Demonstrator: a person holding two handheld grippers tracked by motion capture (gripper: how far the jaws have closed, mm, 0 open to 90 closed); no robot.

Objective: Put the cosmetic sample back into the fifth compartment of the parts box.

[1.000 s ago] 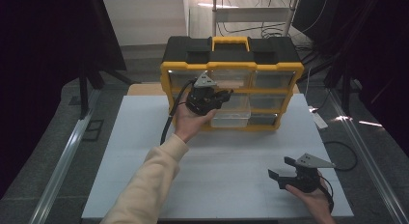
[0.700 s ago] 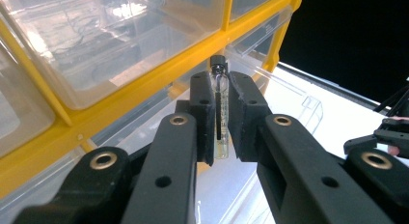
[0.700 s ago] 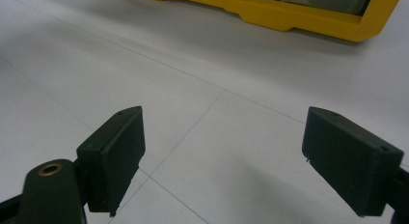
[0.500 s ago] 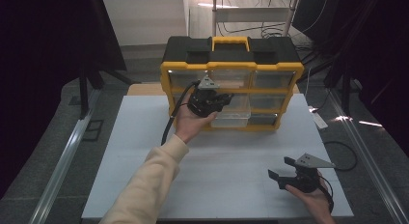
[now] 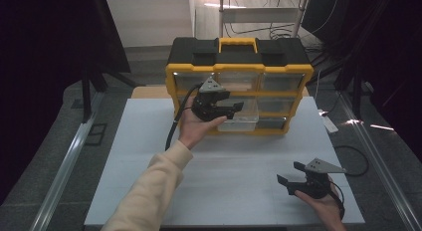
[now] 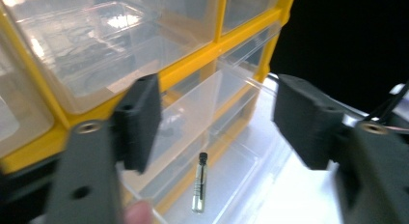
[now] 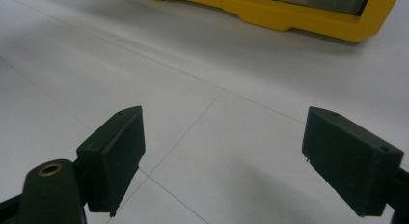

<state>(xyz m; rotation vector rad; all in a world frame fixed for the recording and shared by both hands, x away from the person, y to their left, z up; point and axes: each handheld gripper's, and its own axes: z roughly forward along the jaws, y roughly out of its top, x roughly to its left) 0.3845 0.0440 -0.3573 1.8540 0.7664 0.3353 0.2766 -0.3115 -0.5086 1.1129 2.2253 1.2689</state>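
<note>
Hovering my left gripper (image 6: 212, 118), jaws just opened and holding nothing, I see the small vial (image 6: 199, 183) lying below them in the pulled-out drawer (image 6: 231, 137).

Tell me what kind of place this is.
Likely a lab or recording rig, not a home: a white table framed by dark curtains, cables trailing along the back wall, and a yellow parts organizer with clear drawers, one pulled out.

High overview; claw cameras close.
</note>
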